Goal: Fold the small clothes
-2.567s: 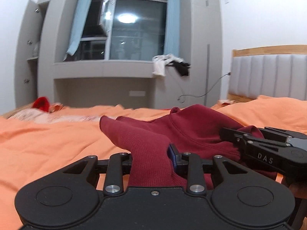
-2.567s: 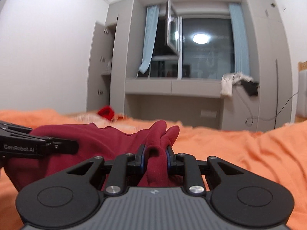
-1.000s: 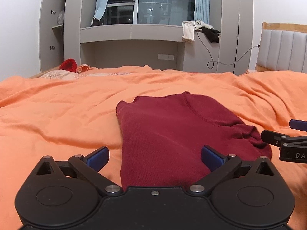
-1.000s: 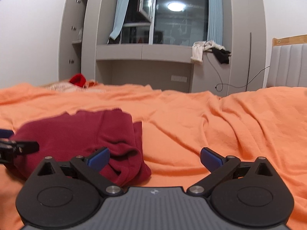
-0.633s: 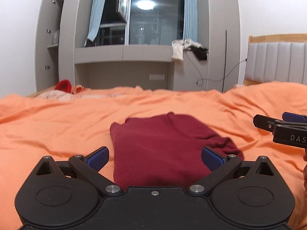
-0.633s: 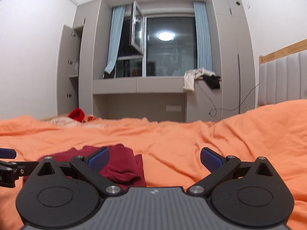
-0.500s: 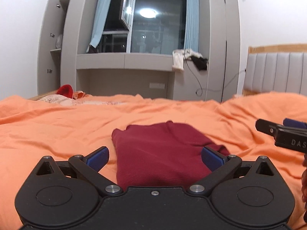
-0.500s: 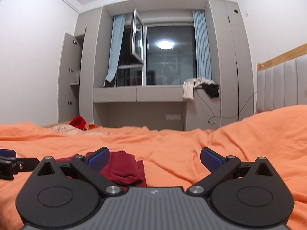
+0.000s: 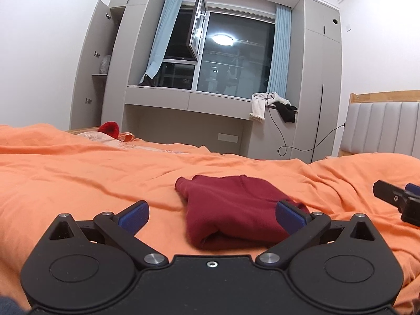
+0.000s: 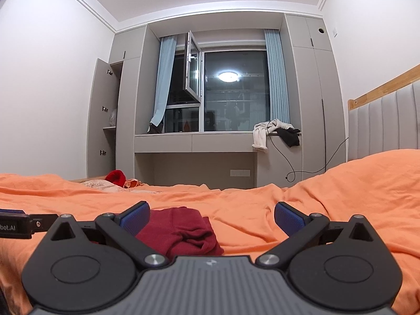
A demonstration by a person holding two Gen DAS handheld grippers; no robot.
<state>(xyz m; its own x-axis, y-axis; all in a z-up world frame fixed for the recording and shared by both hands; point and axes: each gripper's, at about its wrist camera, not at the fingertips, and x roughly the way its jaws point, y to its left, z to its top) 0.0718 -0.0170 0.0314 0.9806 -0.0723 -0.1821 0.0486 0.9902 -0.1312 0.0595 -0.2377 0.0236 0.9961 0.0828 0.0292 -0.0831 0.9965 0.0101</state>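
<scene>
Left gripper splayed (garment part-hidden)

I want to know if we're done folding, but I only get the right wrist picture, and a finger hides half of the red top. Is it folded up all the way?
Observer: In the left wrist view the dark red top shows whole. It is a folded bundle lying on the orange bedding, with its layered edge facing the camera.
Operator: Is the left gripper holding it?
Observer: No. The left gripper is open, its blue pads spread wide and gripping nothing.
Operator: Is my gripper touching the top?
Observer: No. Seen from the left, the right gripper is off to the top's right, with bare bedding between them.
</scene>
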